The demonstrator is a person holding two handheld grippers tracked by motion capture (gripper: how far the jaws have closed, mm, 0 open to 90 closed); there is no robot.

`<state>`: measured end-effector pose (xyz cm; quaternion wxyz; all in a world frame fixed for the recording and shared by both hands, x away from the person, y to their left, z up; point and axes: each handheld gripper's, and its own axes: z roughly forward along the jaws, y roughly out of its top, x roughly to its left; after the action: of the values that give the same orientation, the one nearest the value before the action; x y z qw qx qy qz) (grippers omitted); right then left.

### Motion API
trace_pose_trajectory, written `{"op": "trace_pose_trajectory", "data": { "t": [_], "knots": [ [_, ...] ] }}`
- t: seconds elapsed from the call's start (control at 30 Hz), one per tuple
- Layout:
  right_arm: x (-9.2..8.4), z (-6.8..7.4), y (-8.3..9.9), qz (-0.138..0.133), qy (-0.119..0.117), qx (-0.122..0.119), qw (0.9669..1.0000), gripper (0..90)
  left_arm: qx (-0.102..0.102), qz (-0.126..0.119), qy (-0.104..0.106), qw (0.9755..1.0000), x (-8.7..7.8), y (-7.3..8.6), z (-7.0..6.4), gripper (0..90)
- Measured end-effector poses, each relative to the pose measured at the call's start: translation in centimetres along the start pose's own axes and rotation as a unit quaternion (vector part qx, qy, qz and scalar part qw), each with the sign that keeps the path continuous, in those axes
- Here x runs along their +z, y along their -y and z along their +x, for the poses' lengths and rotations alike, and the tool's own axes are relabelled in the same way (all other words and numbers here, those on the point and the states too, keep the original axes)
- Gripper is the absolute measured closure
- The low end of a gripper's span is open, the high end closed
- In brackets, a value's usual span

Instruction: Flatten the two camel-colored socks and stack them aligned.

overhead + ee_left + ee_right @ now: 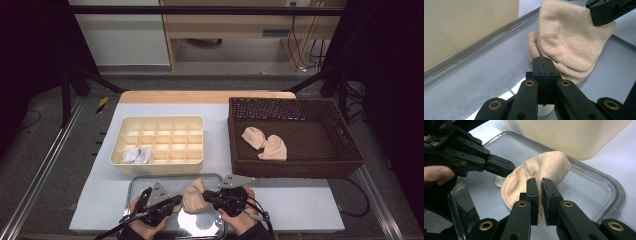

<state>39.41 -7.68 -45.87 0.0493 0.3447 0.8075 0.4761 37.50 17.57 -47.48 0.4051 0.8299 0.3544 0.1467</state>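
Note:
A beige sock (192, 197) stands bunched up on a metal tray (150, 182) at the table's near edge. My right gripper (206, 196) is shut on the sock's near side; in the right gripper view cloth (544, 167) shows between its jaws (540, 185). My left gripper (176, 201) comes in from the left with its jaws pressed together (543, 65). Its tip (509, 167) meets the sock's edge (571, 37); I cannot tell if any cloth is pinched. The right gripper's jaw (599, 15) sits on the sock's upper corner.
A cream divided box (157, 137) lies behind the tray, with a white bundle (136, 156) in a front-left cell. A dark wicker basket (295, 170) at the right holds two more beige socks (254, 136) (274, 148). A small whitish piece (499, 181) lies on the tray.

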Motion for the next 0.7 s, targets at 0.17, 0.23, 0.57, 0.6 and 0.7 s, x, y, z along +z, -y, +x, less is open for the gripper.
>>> {"op": "trace_pose_trajectory", "data": {
  "t": [0.17, 0.23, 0.57, 0.6, 0.7],
  "knots": [
    [0.6, 0.6, -0.4, 0.0, -0.011, -0.015, 0.9998, 84.8, -0.003, 0.001, -0.004, 1.0, 0.0, 0.0, 0.0, 89.5],
    [1.0, 1.0, -0.6, 0.001, -0.019, -0.02, 0.9996, 84.7, -0.003, 0.002, -0.004, 1.0, 0.1, 0.0, 0.0, 89.5],
    [2.7, 2.2, -1.1, 0.009, -0.055, -0.04, 0.9977, 84.7, -0.005, 0.009, -0.004, 0.9999, 0.2, 0.1, 0.0, 89.6],
    [2.9, 2.3, -1.0, 0.013, -0.058, -0.044, 0.9972, 84.6, -0.005, 0.01, -0.004, 0.9999, 0.2, 0.1, 0.1, 89.6],
    [3.6, 2.5, -0.9, 0.026, -0.06, -0.05, 0.9966, 84.5, -0.007, 0.012, -0.003, 0.9999, 0.2, 0.1, 0.2, 89.5]
  ]
}}
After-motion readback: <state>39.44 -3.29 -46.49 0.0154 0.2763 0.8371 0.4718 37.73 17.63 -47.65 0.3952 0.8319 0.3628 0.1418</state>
